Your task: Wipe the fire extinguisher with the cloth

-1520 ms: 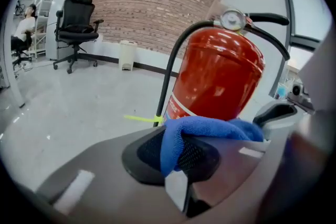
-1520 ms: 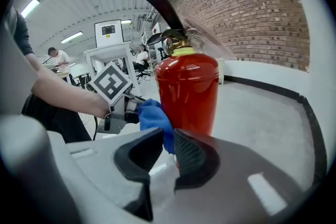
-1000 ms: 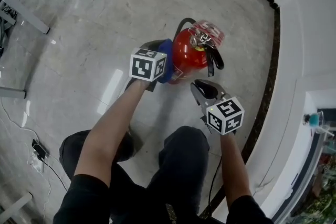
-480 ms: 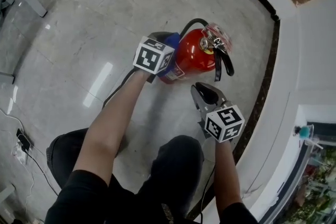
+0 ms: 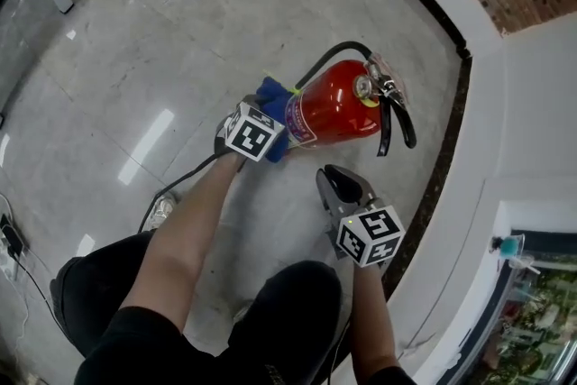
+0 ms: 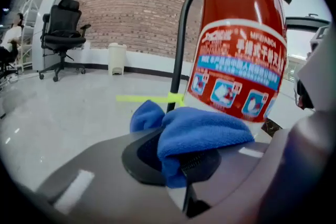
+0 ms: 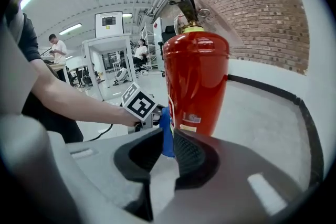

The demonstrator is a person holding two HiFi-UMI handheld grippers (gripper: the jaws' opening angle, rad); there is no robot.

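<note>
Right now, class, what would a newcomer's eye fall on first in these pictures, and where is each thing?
The red fire extinguisher stands upright on the pale floor. A blue cloth, clamped in the left tool, sits at its lower side. The right tool hangs open and empty, short of it.

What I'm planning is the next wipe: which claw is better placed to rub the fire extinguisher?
Left. The left claw is shut on the blue cloth, right beside the fire extinguisher; the right claw stands open, empty, apart from it.
</note>
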